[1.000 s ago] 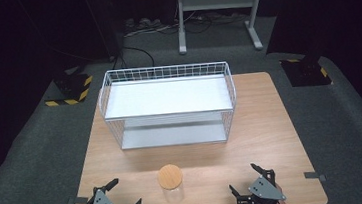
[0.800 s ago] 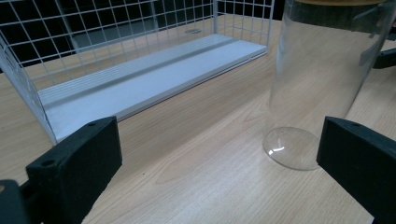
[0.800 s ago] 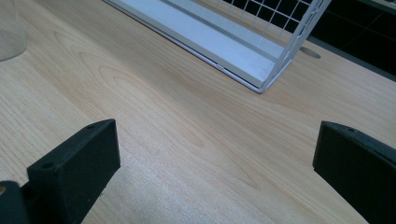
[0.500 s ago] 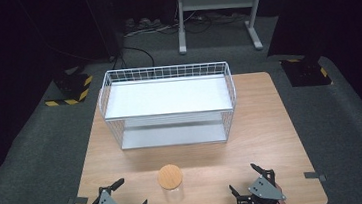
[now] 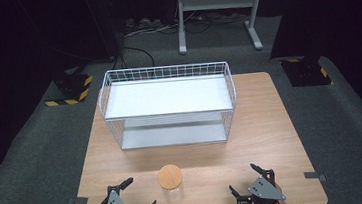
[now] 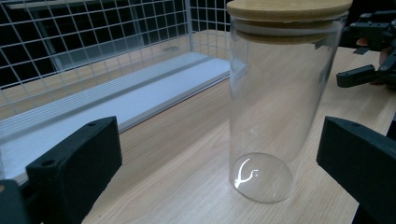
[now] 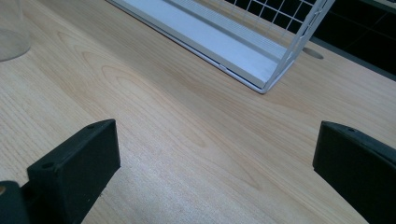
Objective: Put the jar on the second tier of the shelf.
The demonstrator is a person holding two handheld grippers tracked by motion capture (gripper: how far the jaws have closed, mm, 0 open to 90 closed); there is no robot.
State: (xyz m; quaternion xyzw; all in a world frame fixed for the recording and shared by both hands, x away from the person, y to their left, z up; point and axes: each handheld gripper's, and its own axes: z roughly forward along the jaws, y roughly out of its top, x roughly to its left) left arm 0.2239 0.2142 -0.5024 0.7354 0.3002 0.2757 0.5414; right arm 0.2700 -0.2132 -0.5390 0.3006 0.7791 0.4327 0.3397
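At the near edge of the table (image 5: 271,123), the left tool (image 5: 139,196) rests low with its two black jaws spread wide and nothing between them. In the left gripper view those jaws rise from the bottom corners, and a clear glass jar (image 6: 280,112) stands upright between and beyond them, untouched by either. The jar is empty, its round base sitting flat on the wood, and a bamboo lid (image 6: 289,8) is seated on its mouth. From the high view the jar (image 5: 170,182) stands near the table's front edge, just right of the left tool and well left of the right tool (image 5: 247,181).

The right tool also has its jaws spread apart, holding nothing; a grey three-cornered plate sits on top of it. In the right gripper view the jaws frame bare wood, with the jar's base (image 7: 11,32) at the upper left corner and the near corner of the rack beyond.

Farther back, a white two-tier wire rack (image 5: 168,108) stands on the middle of the table, well apart from the jar and both tools, with flat white shelves and a low mesh rim around the upper tier. Past the table lie dark grey carpet (image 5: 34,161), cables and a white metal stand (image 5: 217,8).
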